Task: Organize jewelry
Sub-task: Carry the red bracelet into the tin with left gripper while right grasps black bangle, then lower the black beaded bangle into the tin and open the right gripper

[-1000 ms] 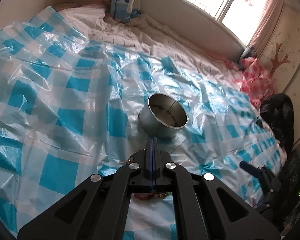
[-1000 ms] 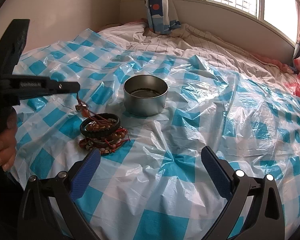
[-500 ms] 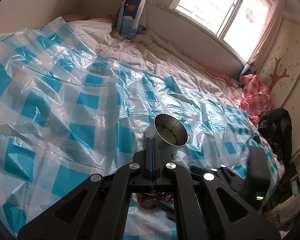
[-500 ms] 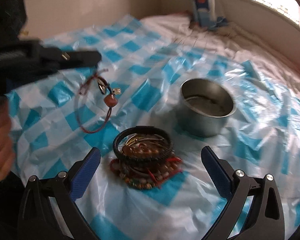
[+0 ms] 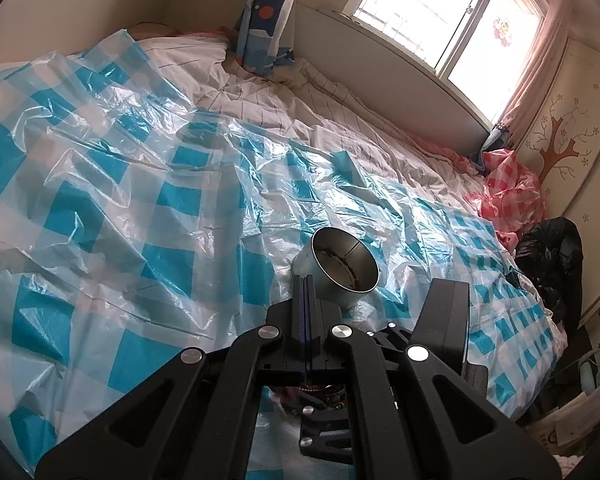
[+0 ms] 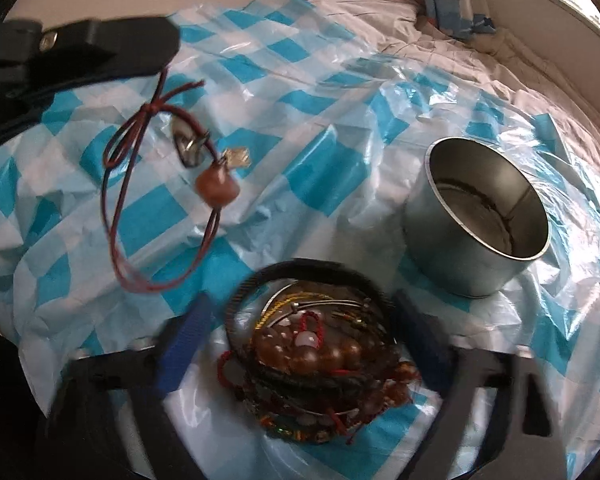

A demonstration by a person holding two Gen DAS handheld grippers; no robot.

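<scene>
My left gripper (image 5: pixel 306 280) is shut on a red cord bracelet (image 6: pixel 140 184) with a brown bead and small charms, which hangs from its tip (image 6: pixel 156 40) above the sheet. A round metal tin (image 6: pixel 476 216) stands open to the right; it also shows in the left wrist view (image 5: pixel 340 272). A pile of bracelets and beads (image 6: pixel 316 356) lies in front of the tin. My right gripper (image 6: pixel 300 344) is open, its blue-padded fingers (image 6: pixel 184 344) on either side of the pile.
A blue-and-white checked plastic sheet (image 5: pixel 140 200) covers a bed. A pillow (image 5: pixel 264 40) leans at the headboard under a window. Pink cloth (image 5: pixel 512 196) and a black bag (image 5: pixel 552 256) lie at the right edge.
My left gripper has lifted the red cord bracelet off the pile and upward. My right gripper has moved forward and down until its fingers straddle the pile.
</scene>
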